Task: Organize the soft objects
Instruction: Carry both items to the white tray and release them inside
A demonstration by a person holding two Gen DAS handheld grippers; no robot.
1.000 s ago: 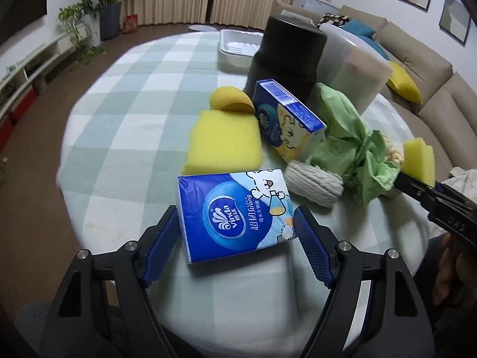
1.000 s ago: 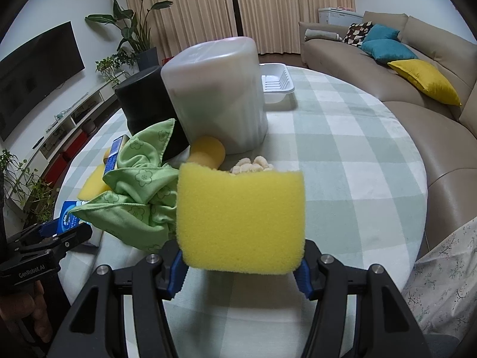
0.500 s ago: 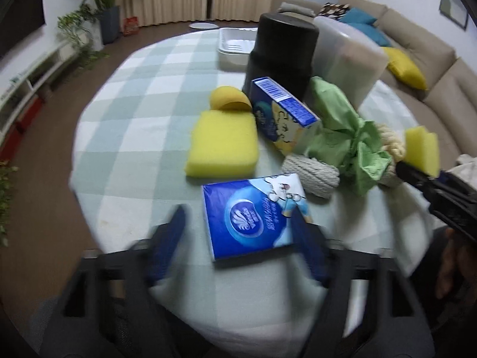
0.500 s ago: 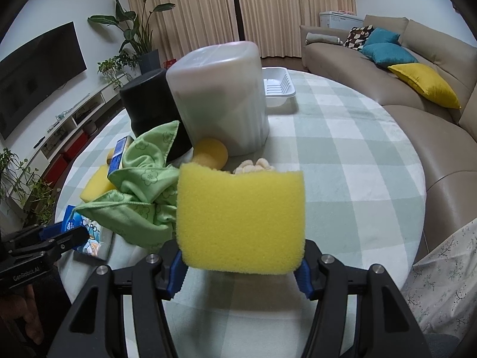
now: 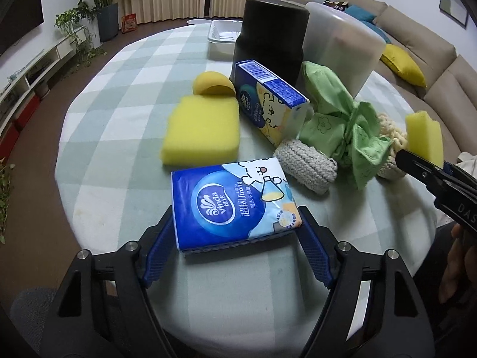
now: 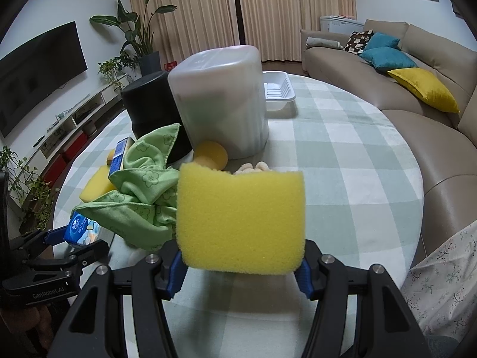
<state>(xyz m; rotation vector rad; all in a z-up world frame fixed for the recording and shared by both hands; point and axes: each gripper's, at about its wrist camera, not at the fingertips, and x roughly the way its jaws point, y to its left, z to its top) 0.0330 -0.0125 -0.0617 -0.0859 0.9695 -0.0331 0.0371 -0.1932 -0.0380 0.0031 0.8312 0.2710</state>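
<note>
My left gripper (image 5: 237,246) is shut on a blue tissue pack (image 5: 234,203) and holds it just above the table's near edge; it also shows in the right wrist view (image 6: 80,229). My right gripper (image 6: 240,264) is shut on a yellow sponge (image 6: 240,219), held upright above the table, also seen in the left wrist view (image 5: 424,137). On the table lie a second yellow sponge (image 5: 202,129), a round yellow sponge (image 5: 211,85), a second tissue pack (image 5: 268,100), a green cloth (image 5: 342,119) and a grey knitted roll (image 5: 304,162).
A black bin (image 5: 269,34) and a translucent white bin (image 5: 340,43) stand upside down at the table's middle. A white tray (image 5: 223,34) sits behind them. A sofa (image 6: 417,89) runs along the right. The checked tablecloth (image 6: 342,155) covers the round table.
My left gripper has closed onto the blue tissue pack, which lay between the open jaws before, and raised it slightly. The right gripper holds the sponge almost still.
</note>
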